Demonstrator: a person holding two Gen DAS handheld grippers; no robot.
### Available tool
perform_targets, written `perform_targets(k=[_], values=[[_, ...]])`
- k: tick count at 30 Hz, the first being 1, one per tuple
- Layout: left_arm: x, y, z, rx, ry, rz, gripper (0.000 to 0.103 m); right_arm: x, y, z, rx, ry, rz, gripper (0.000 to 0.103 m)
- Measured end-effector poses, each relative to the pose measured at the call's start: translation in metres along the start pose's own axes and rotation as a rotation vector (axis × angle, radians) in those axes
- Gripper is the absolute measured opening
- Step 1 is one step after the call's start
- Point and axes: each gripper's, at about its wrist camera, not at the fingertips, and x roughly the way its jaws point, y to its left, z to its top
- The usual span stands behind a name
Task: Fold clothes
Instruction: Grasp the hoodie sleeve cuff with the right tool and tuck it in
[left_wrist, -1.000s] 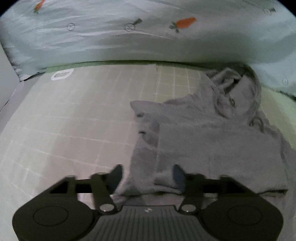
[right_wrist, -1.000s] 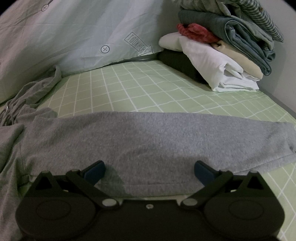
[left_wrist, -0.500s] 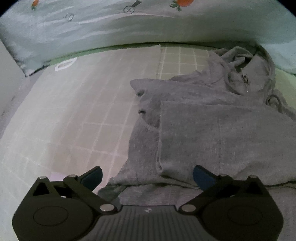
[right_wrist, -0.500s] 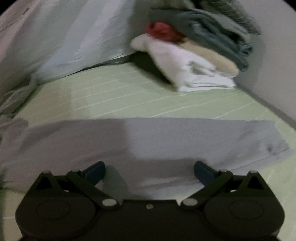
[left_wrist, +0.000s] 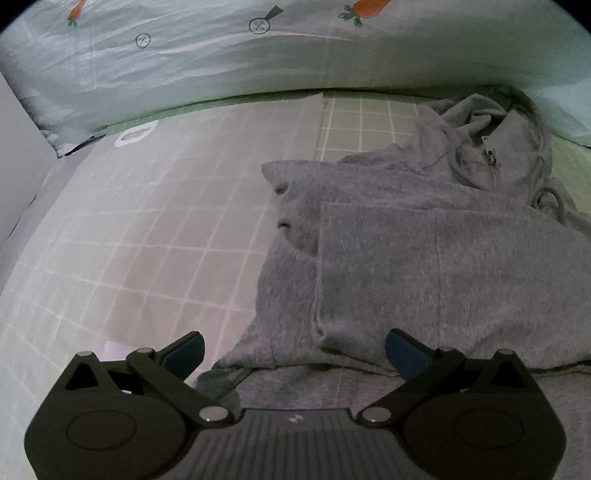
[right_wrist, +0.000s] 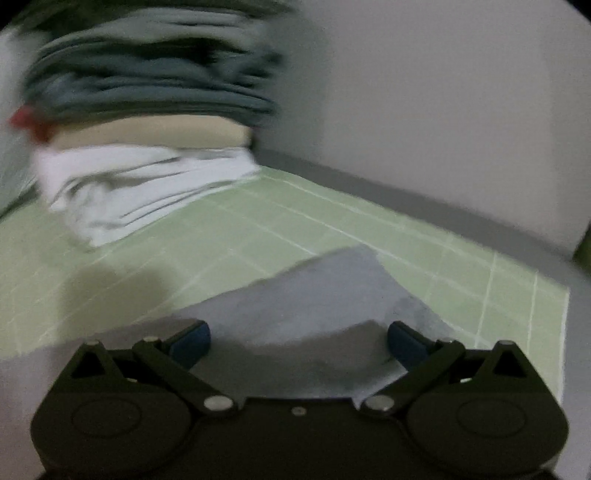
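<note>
A grey zip hoodie (left_wrist: 424, 258) lies on the green checked bed sheet (left_wrist: 147, 240), one sleeve folded across its body, hood (left_wrist: 487, 147) at the far right. My left gripper (left_wrist: 293, 350) is open and empty, just above the hoodie's near left edge. In the blurred right wrist view the hoodie's other sleeve (right_wrist: 314, 302) lies flat on the sheet (right_wrist: 332, 229), its cuff end (right_wrist: 402, 314) between the fingers. My right gripper (right_wrist: 299, 341) is open and empty, low over that cuff.
A pale duvet with carrot prints (left_wrist: 258, 55) runs along the back. A stack of folded clothes (right_wrist: 147, 122) stands at the far left of the right wrist view. A grey wall (right_wrist: 443, 92) and the bed's edge lie to the right.
My left gripper opened wide and drew back slightly from the hoodie. My right gripper swept right along the sleeve to its cuff end, staying open.
</note>
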Motion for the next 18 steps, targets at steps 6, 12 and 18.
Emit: perform_targets(k=[6,12,18], values=[[0.000,-0.002,-0.001,-0.006,-0.007,0.011,0.103,-0.001,-0.001,-0.005,-0.050,-0.008,0.025,0.103],[-0.002,-0.002,-0.004,-0.028,-0.016,0.016,0.103,-0.016,0.007,-0.011,-0.076,-0.040,0.075,0.060],[0.001,0.006,-0.006,-0.074,-0.012,-0.022,0.103,-0.041,0.014,-0.016,0.003,0.024,0.136,0.013]])
